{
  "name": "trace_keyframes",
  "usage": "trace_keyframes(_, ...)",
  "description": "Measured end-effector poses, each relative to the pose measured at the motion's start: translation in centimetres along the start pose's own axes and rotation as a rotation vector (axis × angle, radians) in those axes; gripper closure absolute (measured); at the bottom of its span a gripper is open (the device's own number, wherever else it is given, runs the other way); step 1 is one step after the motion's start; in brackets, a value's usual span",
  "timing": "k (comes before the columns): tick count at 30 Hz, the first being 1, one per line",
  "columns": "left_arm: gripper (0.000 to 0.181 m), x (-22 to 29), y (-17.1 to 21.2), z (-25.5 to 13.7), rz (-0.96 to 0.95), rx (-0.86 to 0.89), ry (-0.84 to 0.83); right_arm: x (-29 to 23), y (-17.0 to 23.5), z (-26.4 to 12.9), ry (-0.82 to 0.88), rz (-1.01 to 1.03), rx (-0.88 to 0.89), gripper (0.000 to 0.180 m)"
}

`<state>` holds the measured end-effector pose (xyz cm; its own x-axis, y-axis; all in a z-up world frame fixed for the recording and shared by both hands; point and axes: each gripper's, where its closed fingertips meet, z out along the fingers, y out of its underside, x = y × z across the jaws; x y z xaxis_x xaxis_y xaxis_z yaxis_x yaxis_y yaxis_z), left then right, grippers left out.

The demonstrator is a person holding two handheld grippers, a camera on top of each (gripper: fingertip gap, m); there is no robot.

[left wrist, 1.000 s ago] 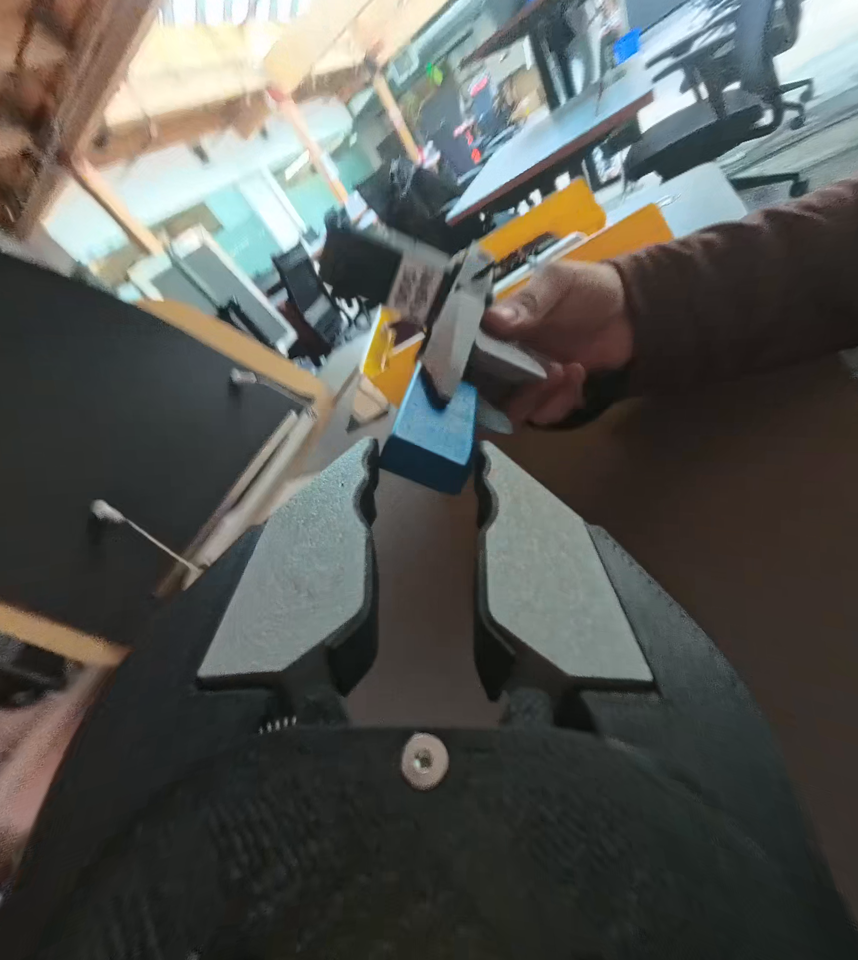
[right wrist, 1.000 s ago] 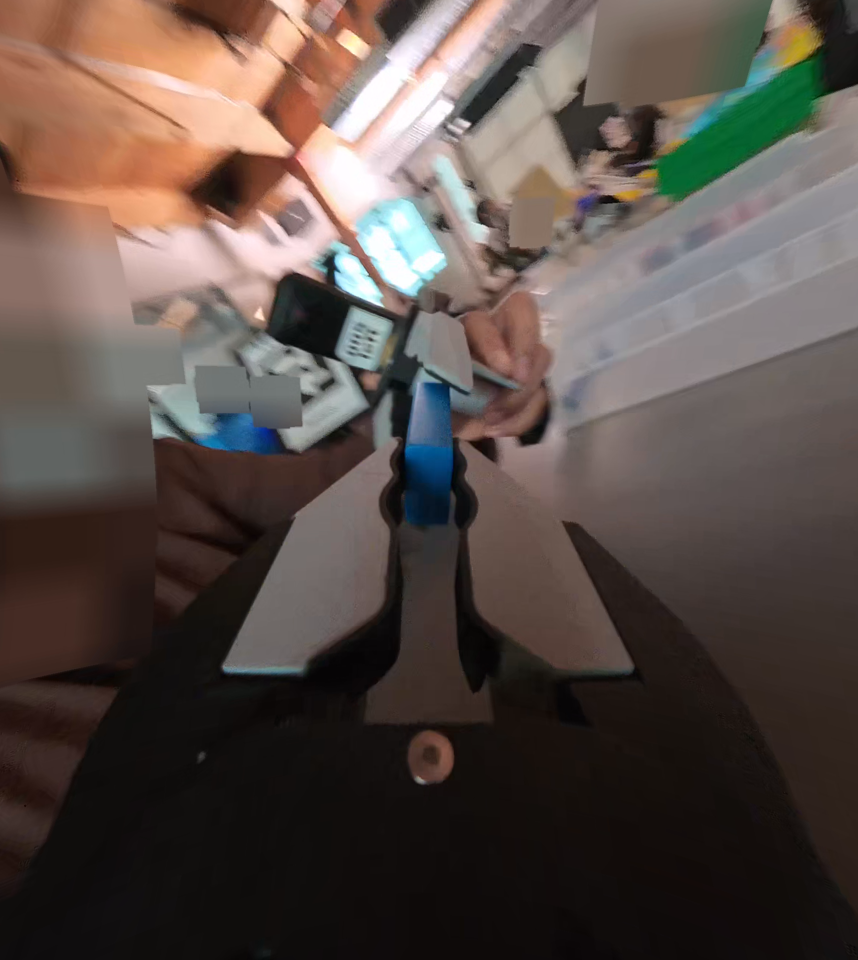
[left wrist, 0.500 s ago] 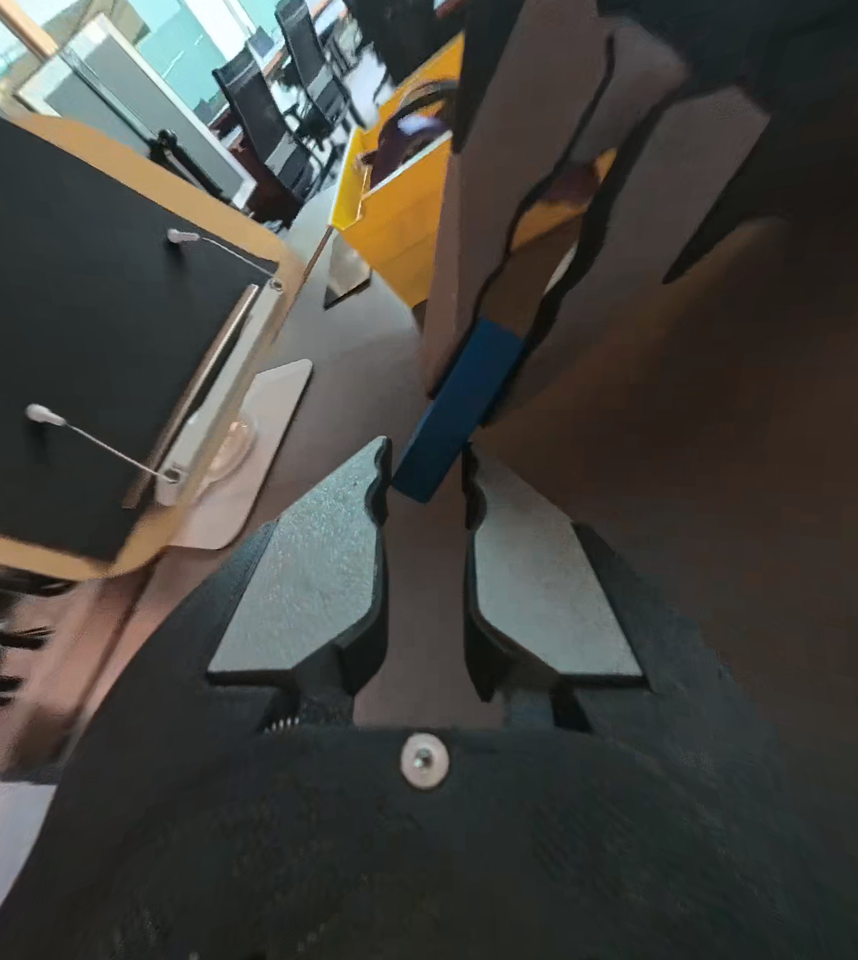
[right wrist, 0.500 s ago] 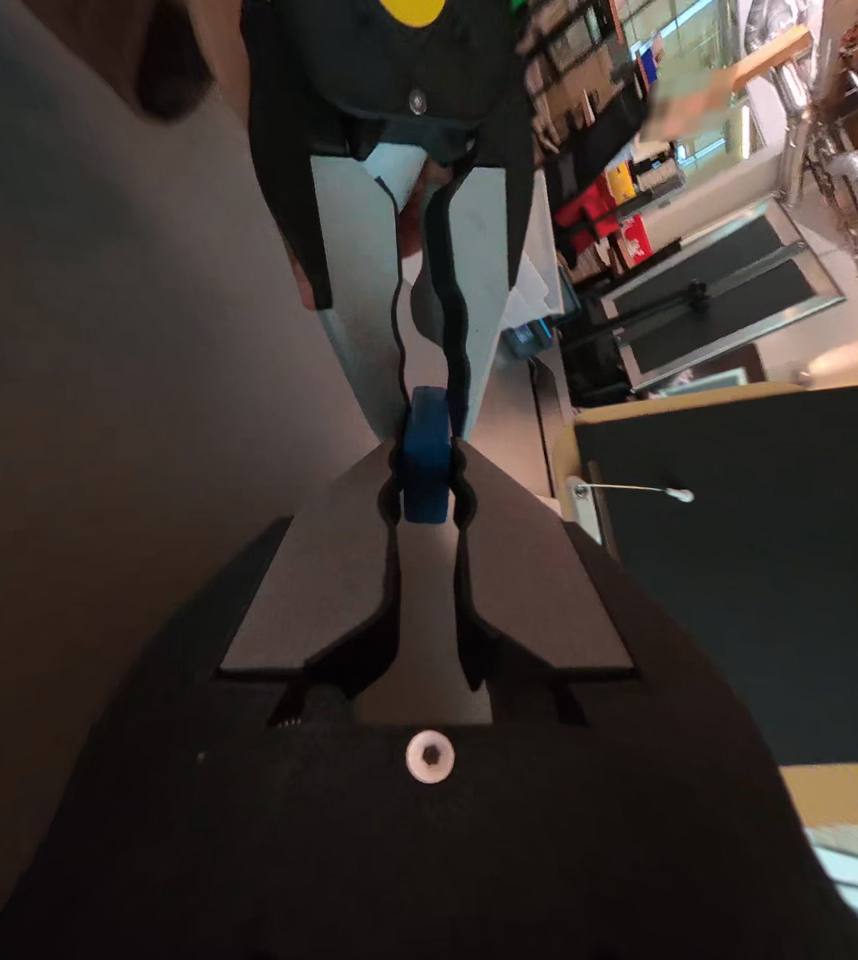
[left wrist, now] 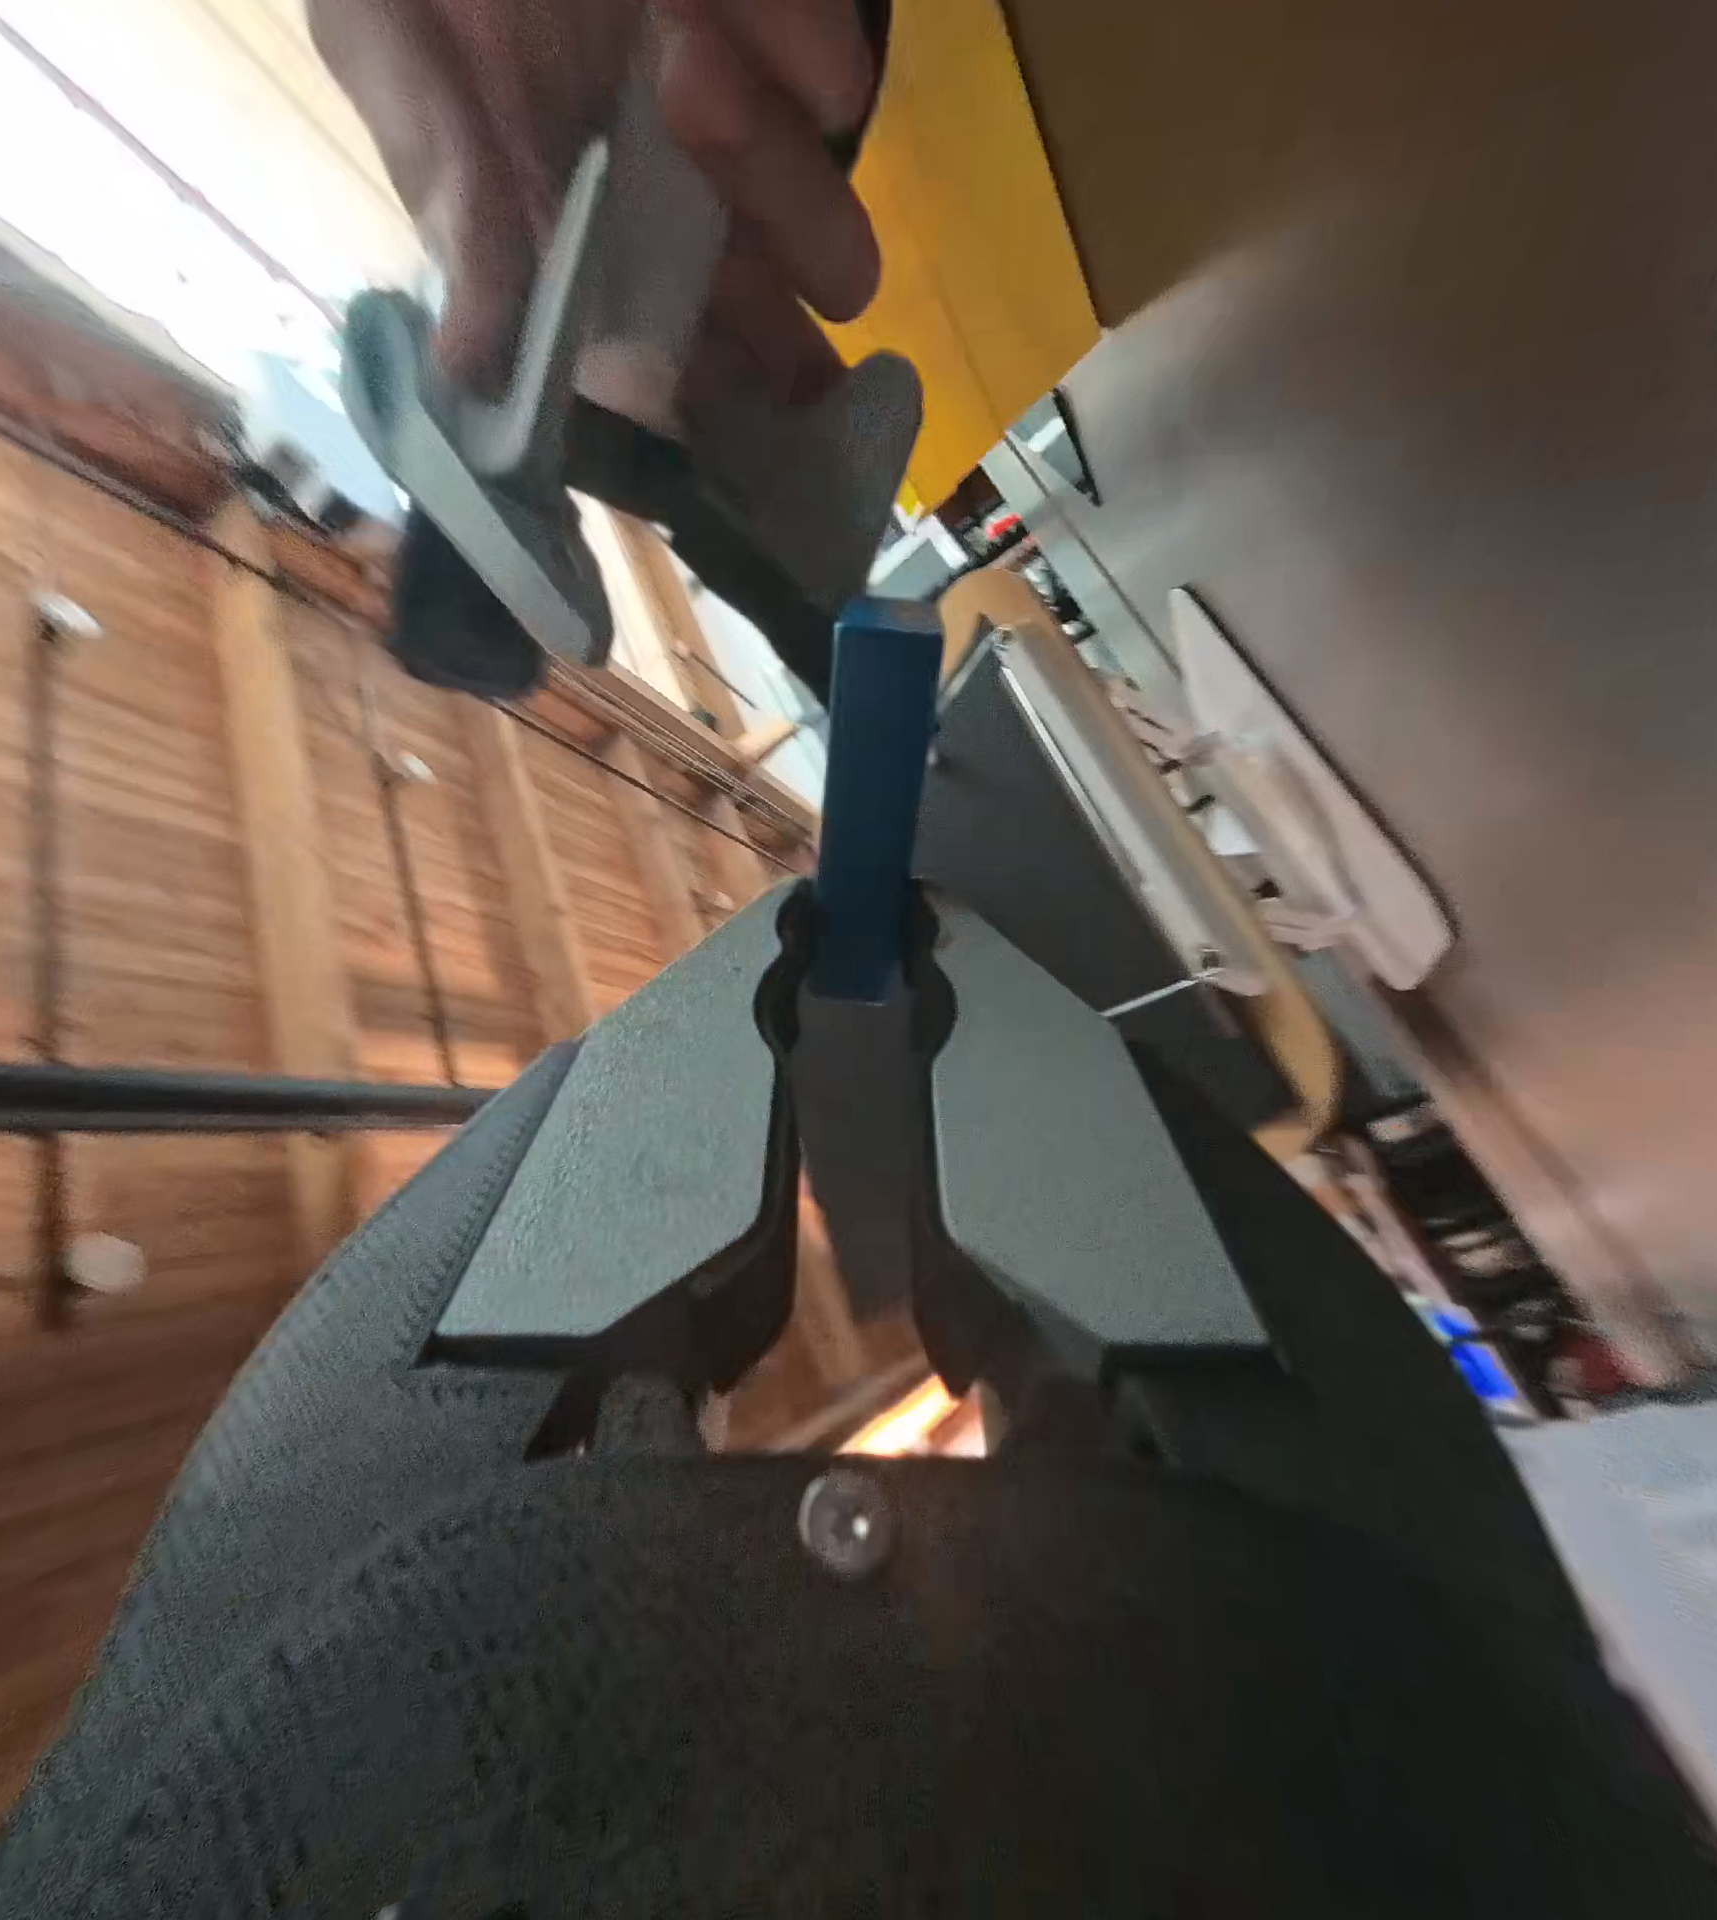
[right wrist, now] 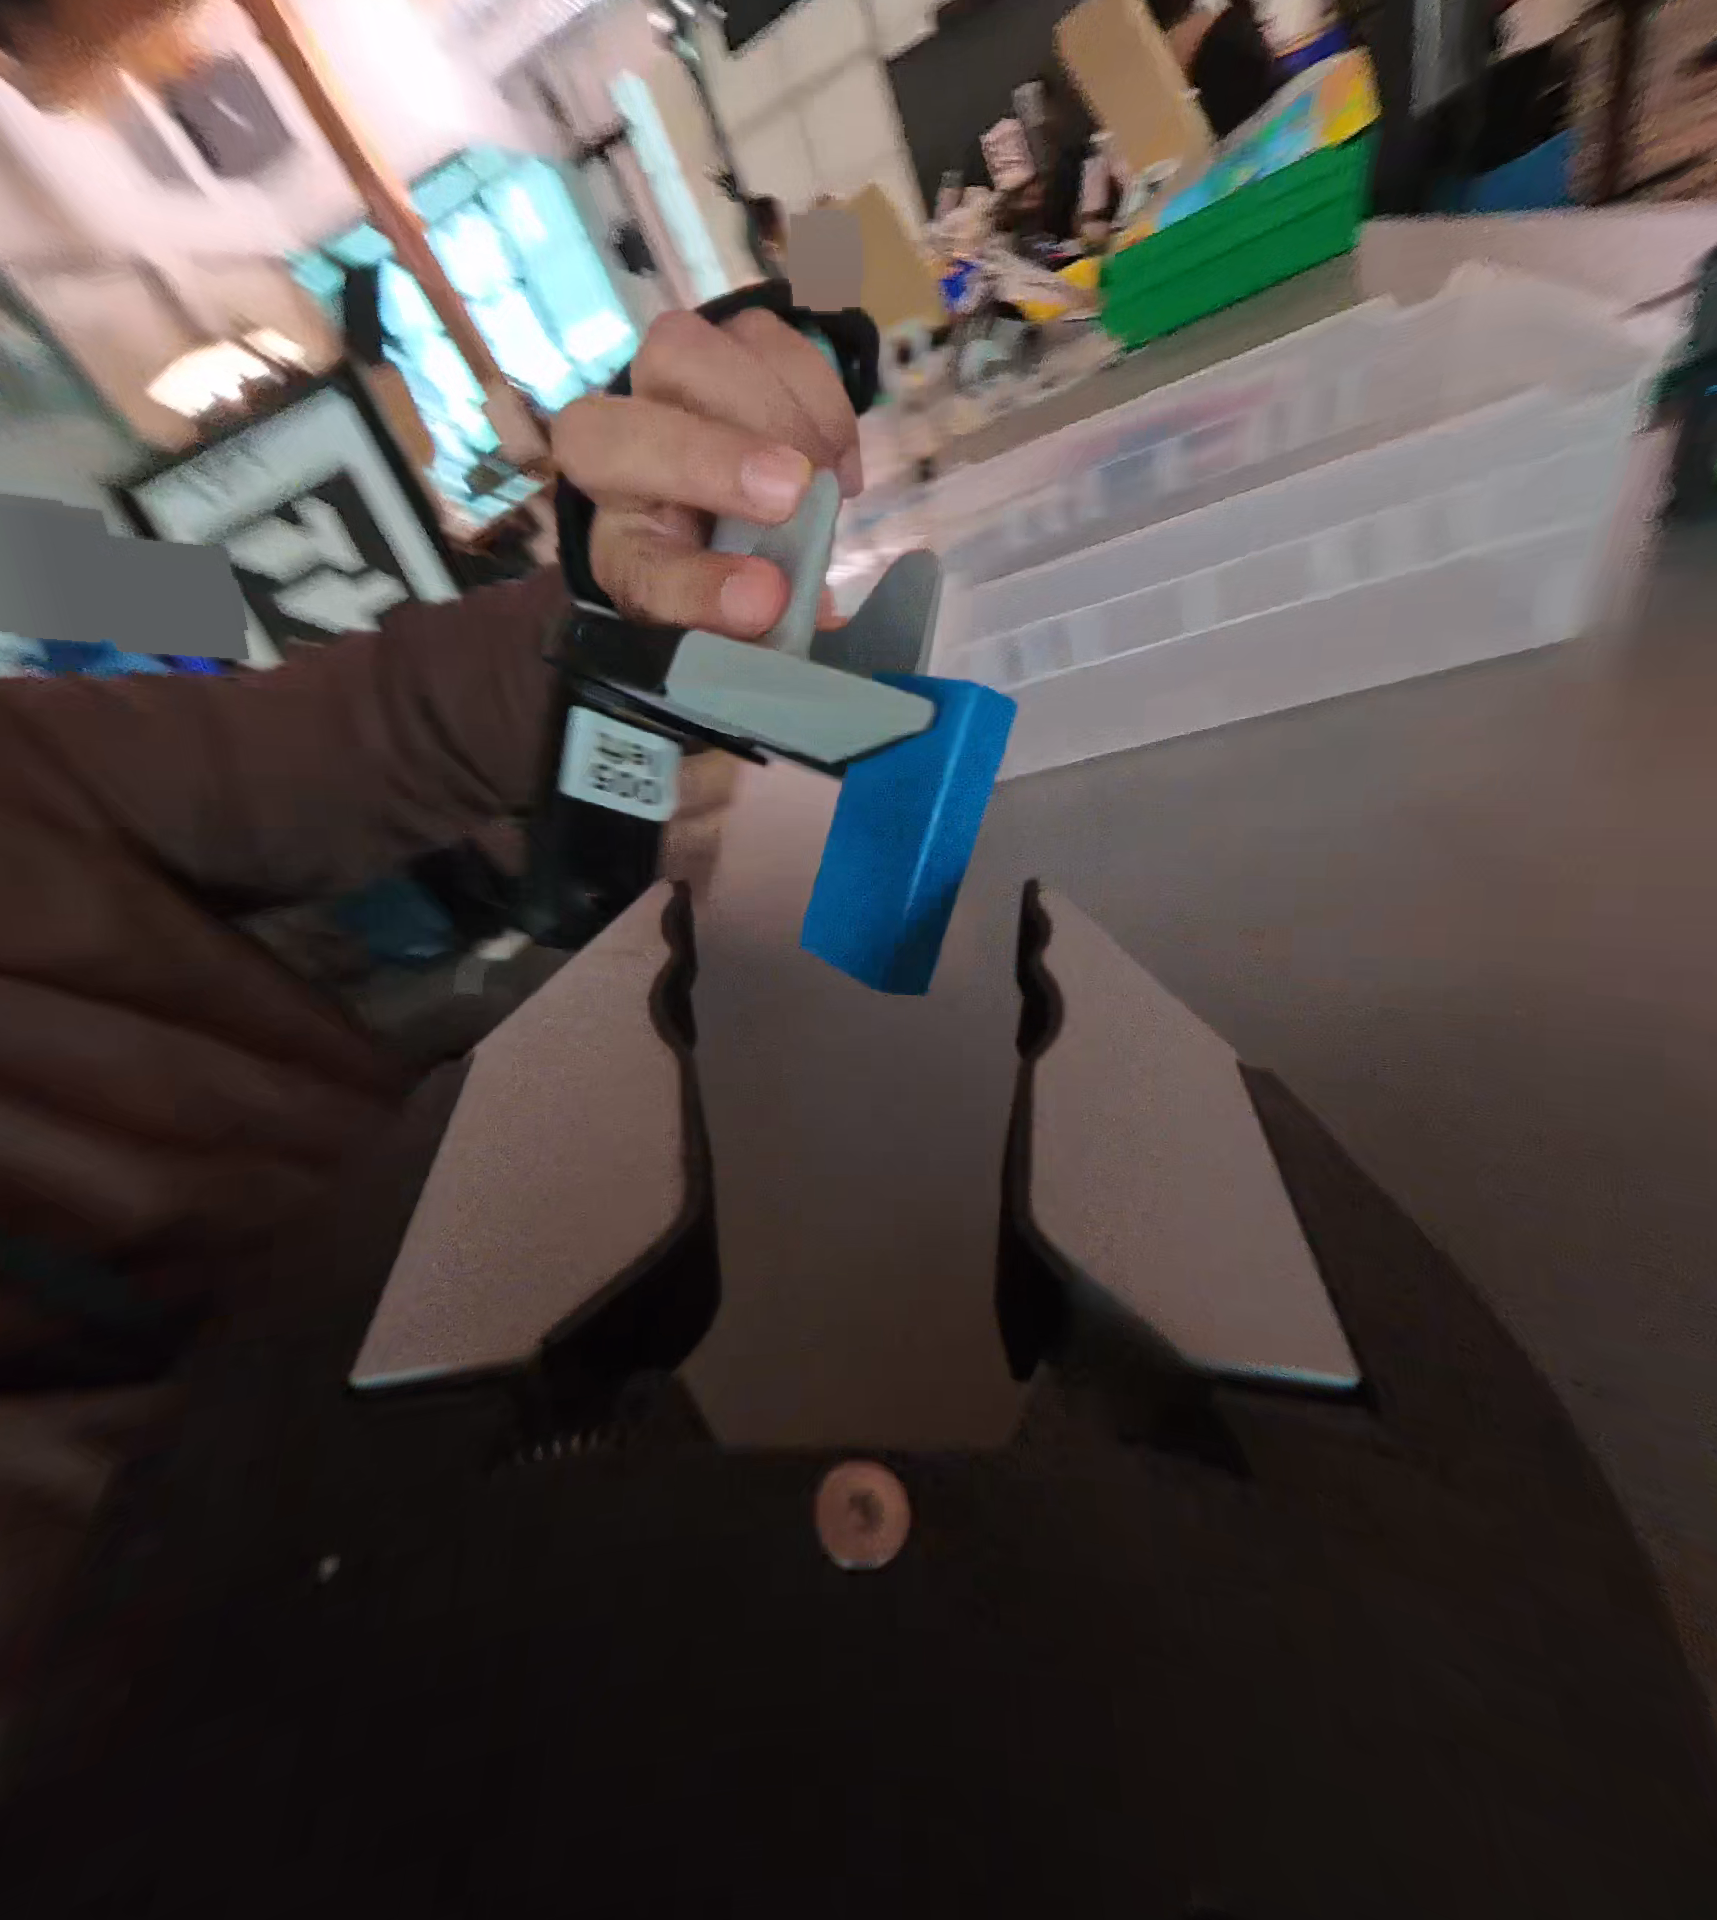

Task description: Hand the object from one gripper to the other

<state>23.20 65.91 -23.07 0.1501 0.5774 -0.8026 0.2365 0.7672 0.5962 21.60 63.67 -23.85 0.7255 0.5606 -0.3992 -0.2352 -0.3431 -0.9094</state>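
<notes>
A blue rectangular block [left wrist: 875, 790] is clamped at its near end between the tips of my left gripper [left wrist: 859, 914], which is shut on it. The block sticks out forward. My right gripper [right wrist: 854, 935] is open and empty, with its jaws wide apart. The block [right wrist: 906, 842] hangs just ahead of its fingertips, apart from them, held by the left gripper [right wrist: 927, 644] in a person's hand [right wrist: 708, 499]. In the left wrist view the right gripper [left wrist: 719, 623] shows beyond the block, blurred, with its jaws apart.
A brown table [right wrist: 1353, 935] lies below. Clear plastic bins [right wrist: 1249, 499] and a green crate [right wrist: 1238, 249] stand at its far side. A brown sleeve [right wrist: 210, 790] fills the left. A black board with a wooden edge [left wrist: 1041, 831] and a yellow bin [left wrist: 958, 260] are nearby.
The right gripper, shut on the block before, has opened and drawn back. The left gripper has shut on the block and now holds it alone. Both views have swung round.
</notes>
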Motion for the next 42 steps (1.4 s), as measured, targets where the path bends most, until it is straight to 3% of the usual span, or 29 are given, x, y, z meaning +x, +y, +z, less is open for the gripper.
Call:
trace_keyframes(5,0.168,-2.5,-2.0,-0.8,0.195,0.088,-0.071,-2.5,1.4,1.5,-0.207,0.031,-0.049,0.153)
trace_keyframes(8,0.164,-2.6,-2.1,-0.9,0.114,0.057,-0.045,-2.9,1.9,2.1,-0.226,-0.010,-0.073,0.162)
trace_keyframes(10,0.156,-2.5,-0.5,-0.7,-0.123,-0.042,-0.007,-2.3,0.9,1.7,-0.182,-0.055,-0.018,0.167)
trace_keyframes(12,0.159,-1.1,0.9,-0.8,-0.420,-0.110,0.119,-1.7,0.2,1.1,-0.137,-0.098,0.024,0.167)
trace_keyframes(16,0.144,-0.5,1.7,-1.7,-1.173,-0.134,0.231,-1.5,-2.6,-0.4,-0.069,-0.229,0.193,0.167)
trace_keyframes(19,0.139,-0.7,-0.4,-2.0,-1.756,0.018,0.336,-3.2,-4.2,-1.1,-0.035,-0.427,0.306,0.167)
trace_keyframes(24,0.143,-3.4,-1.8,-2.1,-2.159,0.310,0.298,-4.7,-4.6,-0.8,-0.037,-0.537,0.362,0.167)
trace_keyframes(29,0.153,-4.5,-2.7,-1.6,-2.203,0.436,0.296,-4.9,-4.2,-0.1,-0.031,-0.568,0.352,0.167)
trace_keyframes(31,0.166,-5.1,-2.6,-1.6,-2.184,0.480,0.261,-4.6,-3.7,0.4,-0.013,-0.581,0.316,0.167)
trace_keyframes(33,0.167,-5.2,-2.7,-1.5,-2.117,0.475,0.250,-4.6,-3.6,0.4,-0.007,-0.583,0.308,0.168)
trace_keyframes(36,0.167,-4.6,-2.6,-1.3,-1.909,0.370,0.222,-4.2,-3.2,0.2,-0.013,-0.522,0.257,0.165)
trace_keyframes(38,0.167,-3.4,-2.0,-1.2,-1.737,0.239,0.205,-4.3,-3.8,-0.4,-0.045,-0.446,0.288,0.138)
trace_keyframes(42,0.168,-2.3,-1.6,-1.3,-1.662,0.147,0.221,-4.1,-4.4,-1.3,-0.059,-0.411,0.316,0.129)
